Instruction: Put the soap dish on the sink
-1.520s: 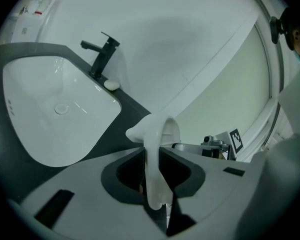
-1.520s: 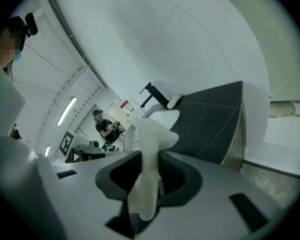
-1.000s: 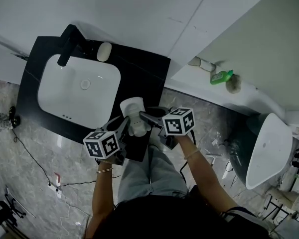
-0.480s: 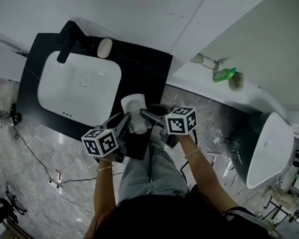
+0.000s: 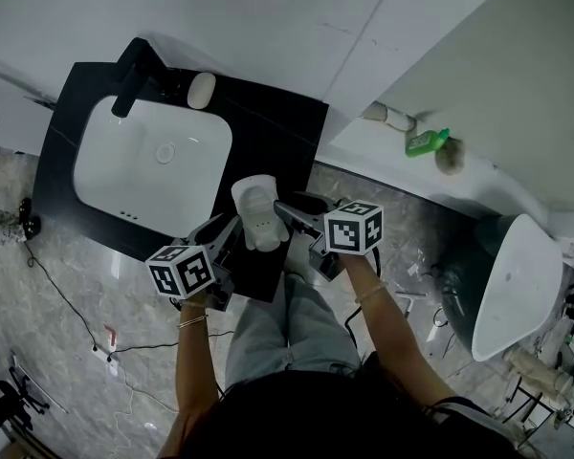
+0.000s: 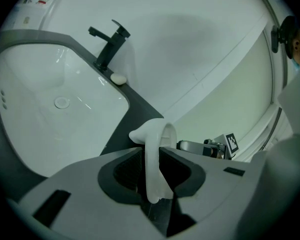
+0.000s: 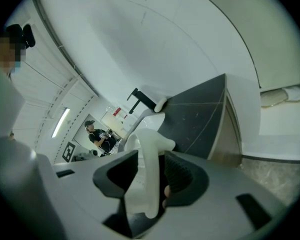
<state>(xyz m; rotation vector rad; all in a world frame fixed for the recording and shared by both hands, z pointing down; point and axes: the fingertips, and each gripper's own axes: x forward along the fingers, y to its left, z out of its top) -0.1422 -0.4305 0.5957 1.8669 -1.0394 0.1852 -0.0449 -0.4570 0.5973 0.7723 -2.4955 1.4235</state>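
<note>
A white soap dish (image 5: 256,208) hangs over the front right corner of the black counter (image 5: 268,132), right of the white sink basin (image 5: 124,170). My left gripper (image 5: 231,226) is shut on the dish's rim; in the left gripper view the rim (image 6: 155,154) stands upright, pinched between both pads of that gripper (image 6: 152,176). My right gripper (image 5: 285,210) comes from the other side. Its jaws are opening around the dish (image 7: 147,169). A dark gap shows beside the ribbed pad of this gripper (image 7: 150,179).
A black faucet (image 5: 132,84) and a pale soap bar (image 5: 201,91) stand at the back of the counter. A green bottle (image 5: 426,145) lies on the white ledge to the right. A white fixture (image 5: 517,285) stands on the floor at far right.
The two marker cubes have drifted slightly apart, the left one down and left, the right one to the right. The soap dish stays in about the same place.
</note>
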